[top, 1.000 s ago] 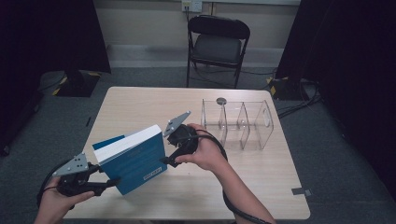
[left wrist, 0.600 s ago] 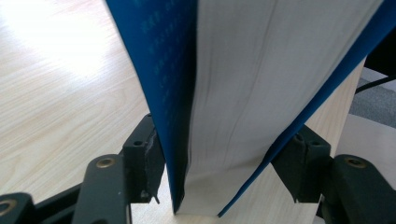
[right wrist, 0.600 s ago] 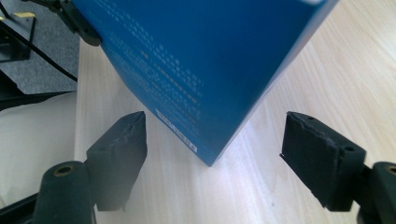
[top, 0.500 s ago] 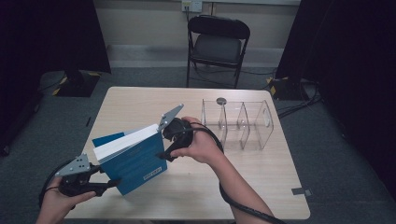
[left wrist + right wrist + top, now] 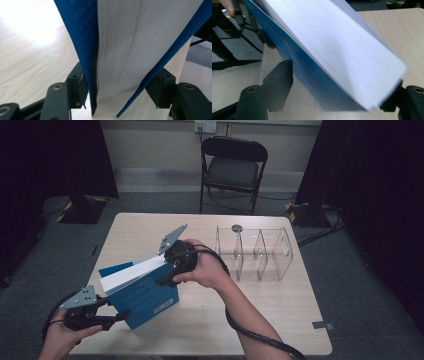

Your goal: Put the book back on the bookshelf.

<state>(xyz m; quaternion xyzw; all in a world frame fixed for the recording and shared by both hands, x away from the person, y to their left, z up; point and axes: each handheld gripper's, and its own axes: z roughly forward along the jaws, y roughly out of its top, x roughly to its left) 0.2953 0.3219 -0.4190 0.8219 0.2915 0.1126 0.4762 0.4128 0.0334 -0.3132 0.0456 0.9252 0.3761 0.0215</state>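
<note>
A blue book (image 5: 142, 290) with white page edges sits tilted in the lower left of the high view, above the wooden table (image 5: 280, 320), raised between the two grippers. The left gripper (image 5: 112, 317), at the bottom left, clamps the book's lower corner: in the left gripper view the book (image 5: 135, 50) rises from between the black jaws, both pressing its blue covers. The right gripper (image 5: 167, 276), near the frame's middle, meets the book's upper right corner. In the right gripper view the book (image 5: 332, 57) lies between the jaws, which have just been closing; whether they press it I cannot tell. A clear plastic rack (image 5: 257, 255) stands well apart at the right.
</note>
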